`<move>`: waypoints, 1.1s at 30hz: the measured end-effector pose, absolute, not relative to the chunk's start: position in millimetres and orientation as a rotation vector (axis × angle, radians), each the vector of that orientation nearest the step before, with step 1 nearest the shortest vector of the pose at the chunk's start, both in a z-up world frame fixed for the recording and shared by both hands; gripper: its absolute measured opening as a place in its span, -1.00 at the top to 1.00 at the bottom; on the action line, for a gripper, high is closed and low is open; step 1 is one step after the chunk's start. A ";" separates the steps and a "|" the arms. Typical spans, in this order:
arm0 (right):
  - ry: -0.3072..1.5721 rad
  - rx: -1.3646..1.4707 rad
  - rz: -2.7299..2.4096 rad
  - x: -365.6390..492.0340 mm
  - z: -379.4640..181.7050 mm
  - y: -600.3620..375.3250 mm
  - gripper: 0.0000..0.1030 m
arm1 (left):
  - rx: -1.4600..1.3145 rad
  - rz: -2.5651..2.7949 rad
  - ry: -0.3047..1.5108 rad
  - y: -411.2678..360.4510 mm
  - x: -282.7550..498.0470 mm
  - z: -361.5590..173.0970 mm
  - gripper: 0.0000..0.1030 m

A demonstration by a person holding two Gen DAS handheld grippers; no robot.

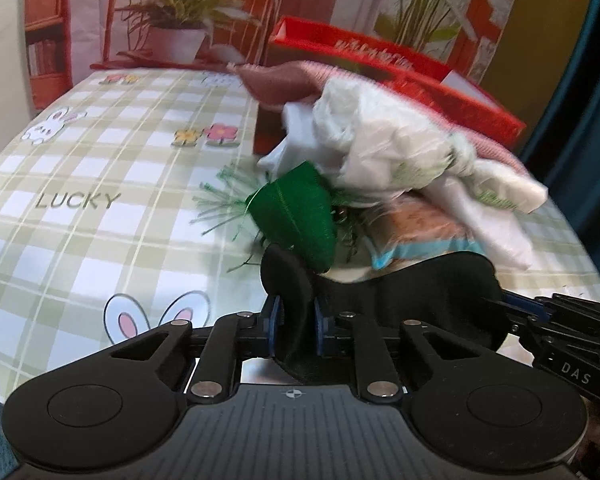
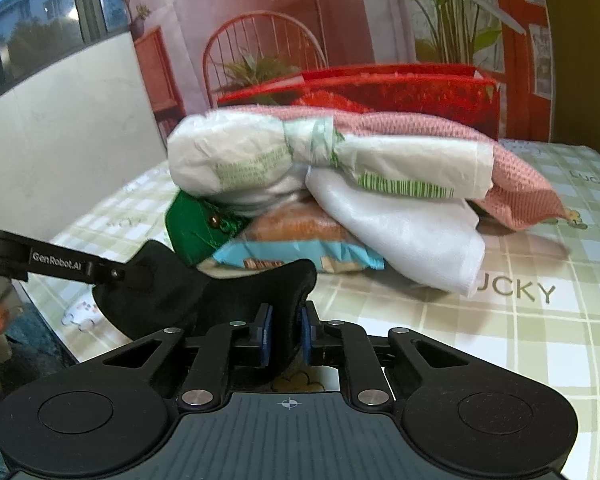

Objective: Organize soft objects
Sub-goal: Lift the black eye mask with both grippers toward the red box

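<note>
Both tools — left gripper [image 1: 294, 316] and right gripper [image 2: 286, 334] — pinch one black fabric piece [image 1: 380, 308] between them, just before one heap — a white plastic bag [image 2: 260, 160], a pink knitted cloth [image 2: 440, 132], a green felt piece [image 1: 300, 216].

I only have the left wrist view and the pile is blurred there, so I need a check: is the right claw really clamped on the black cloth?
Observer: Yes. In the right wrist view the right claw is shut on the black cloth, with a fold pinched between its pads.
Operator: Any print on the white bag that I can't read?
Observer: A green barcode runs along its lower edge, past the knot.
Operator: Where does the pink cloth end?
Observer: It drapes over the back of the pile, and its corner hangs down to the tablecloth on the right of that view.
</note>
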State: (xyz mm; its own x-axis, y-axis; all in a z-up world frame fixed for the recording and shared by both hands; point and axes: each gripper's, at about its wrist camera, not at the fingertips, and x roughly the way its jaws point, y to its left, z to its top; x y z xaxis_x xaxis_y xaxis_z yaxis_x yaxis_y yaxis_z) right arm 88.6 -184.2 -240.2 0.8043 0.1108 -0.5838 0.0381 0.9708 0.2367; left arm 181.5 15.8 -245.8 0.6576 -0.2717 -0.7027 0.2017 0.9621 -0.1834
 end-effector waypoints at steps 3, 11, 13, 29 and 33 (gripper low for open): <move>0.597 0.242 0.056 83.4 -230.9 -185.8 0.78 | -0.095 -0.307 0.760 14.4 173.7 -231.3 0.65; 0.483 0.183 0.087 71.9 -199.1 -182.3 0.79 | -0.045 -0.366 0.628 12.9 147.7 -198.7 0.65; 0.464 0.179 0.085 69.4 -193.9 -181.8 0.79 | -0.047 -0.373 0.606 14.5 142.9 -192.1 0.65; 0.374 0.135 0.058 68.6 -158.8 -194.4 0.79 | -0.006 -0.416 0.470 12.3 155.4 -144.1 0.65; 0.328 0.109 0.059 83.1 -129.7 -206.3 0.79 | 0.032 -0.435 0.395 0.1 171.3 -114.3 0.65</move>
